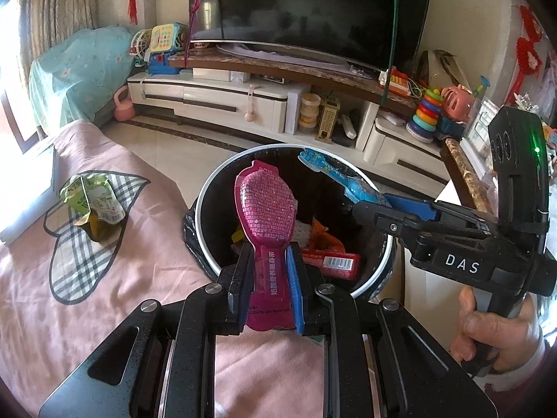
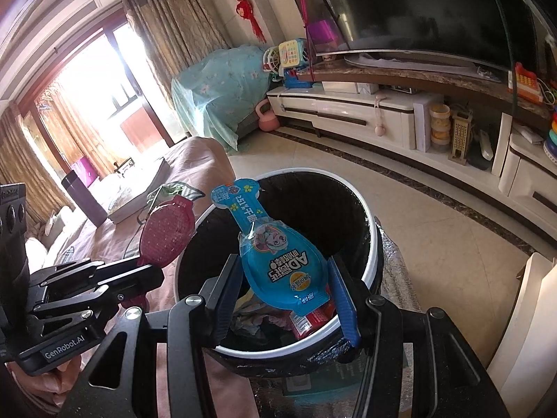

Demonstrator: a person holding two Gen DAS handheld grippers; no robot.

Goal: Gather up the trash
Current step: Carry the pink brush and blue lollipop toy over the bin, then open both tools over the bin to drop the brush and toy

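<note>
My left gripper [image 1: 269, 257] is shut on the narrow end of a pink spoon-shaped wrapper [image 1: 266, 202], which stands upright over the near rim of the black trash bin [image 1: 202, 195]. My right gripper [image 2: 283, 280] is shut on a blue spoon-shaped wrapper [image 2: 275, 254], held over the bin [image 2: 372, 244]. In the left wrist view the right gripper [image 1: 358, 205] reaches in from the right with the blue wrapper [image 1: 330, 170] above the bin's far side. In the right wrist view the left gripper [image 2: 153, 268] and pink wrapper [image 2: 167, 233] sit at the left. Wrappers lie inside the bin, including a red one [image 1: 330, 263].
A crumpled green packet [image 1: 92, 205] lies on the pink cloth-covered surface [image 1: 104, 296] left of the bin. Behind stands a white TV cabinet [image 1: 216, 101] with a television [image 1: 313, 7] and toys. A dark cup [image 2: 85, 198] and a book [image 2: 139, 188] rest on the cloth.
</note>
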